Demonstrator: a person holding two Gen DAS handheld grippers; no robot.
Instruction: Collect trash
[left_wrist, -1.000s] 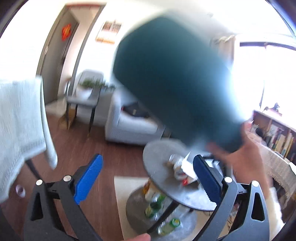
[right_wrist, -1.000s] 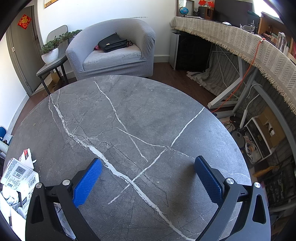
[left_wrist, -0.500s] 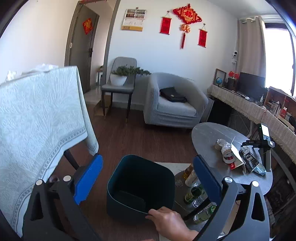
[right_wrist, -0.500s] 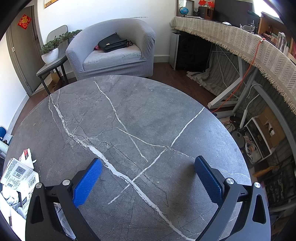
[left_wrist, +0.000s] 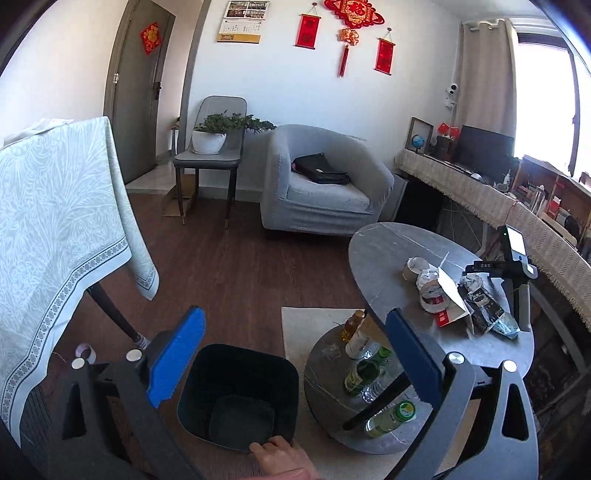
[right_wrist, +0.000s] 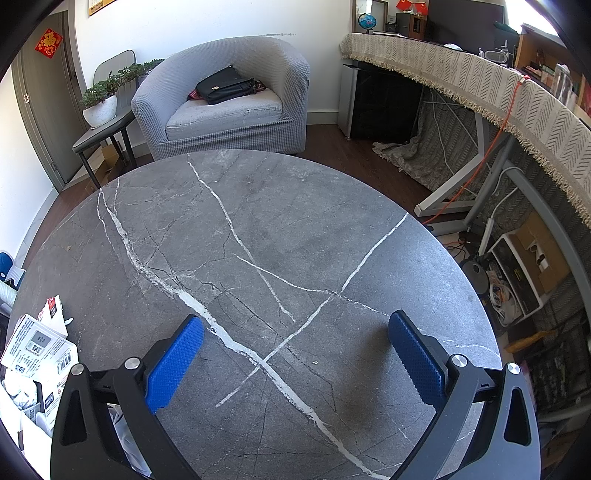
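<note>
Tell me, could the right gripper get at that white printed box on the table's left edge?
Probably yes. The right gripper is open and empty above the bare grey table, and the box lies just to its left with nothing between them, so a short sideways swing should do.

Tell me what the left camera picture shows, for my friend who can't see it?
A bare hand grips the rim of an empty dark teal plastic bin on the wooden floor, framed by the open blue-padded left gripper. To the right, a round grey marble table holds crumpled paper trash, with bottles on its lower shelf.
</note>
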